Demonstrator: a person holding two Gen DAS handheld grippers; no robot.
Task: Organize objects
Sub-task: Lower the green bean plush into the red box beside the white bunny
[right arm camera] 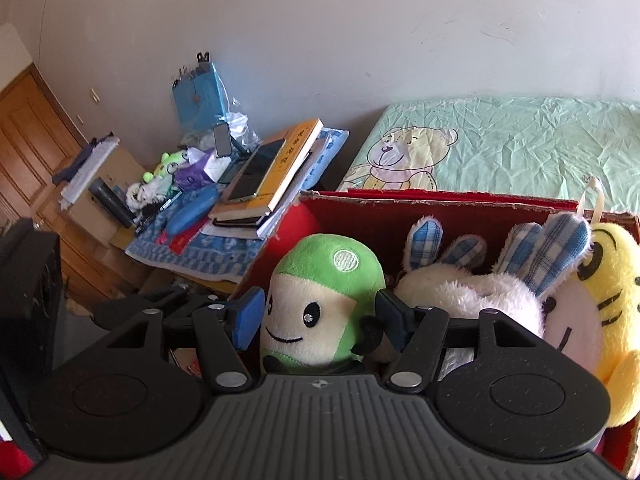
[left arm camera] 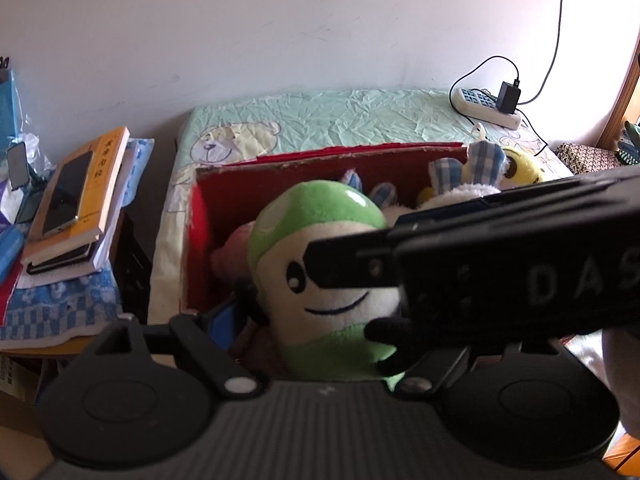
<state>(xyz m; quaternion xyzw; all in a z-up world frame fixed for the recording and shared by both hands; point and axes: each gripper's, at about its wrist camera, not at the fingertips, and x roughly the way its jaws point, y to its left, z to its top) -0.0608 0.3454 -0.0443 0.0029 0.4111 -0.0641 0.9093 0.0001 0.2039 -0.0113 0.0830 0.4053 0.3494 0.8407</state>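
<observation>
The green plush (right arm camera: 320, 304) sits at the left end of the red box (right arm camera: 360, 216) — the right gripper (right arm camera: 318, 316) hugs it with both pads. The left gripper (left arm camera: 316, 320) — jaws apart, not pinching it.

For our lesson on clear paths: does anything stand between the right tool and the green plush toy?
Nothing visible does. The green plush toy sits directly between the fingers of the right tool, inside the red box.

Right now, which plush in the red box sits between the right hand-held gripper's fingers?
The green-capped mushroom plush: green and cream with a smiling face, unlike the white checked-eared rabbits and the yellow plush beside it.
</observation>
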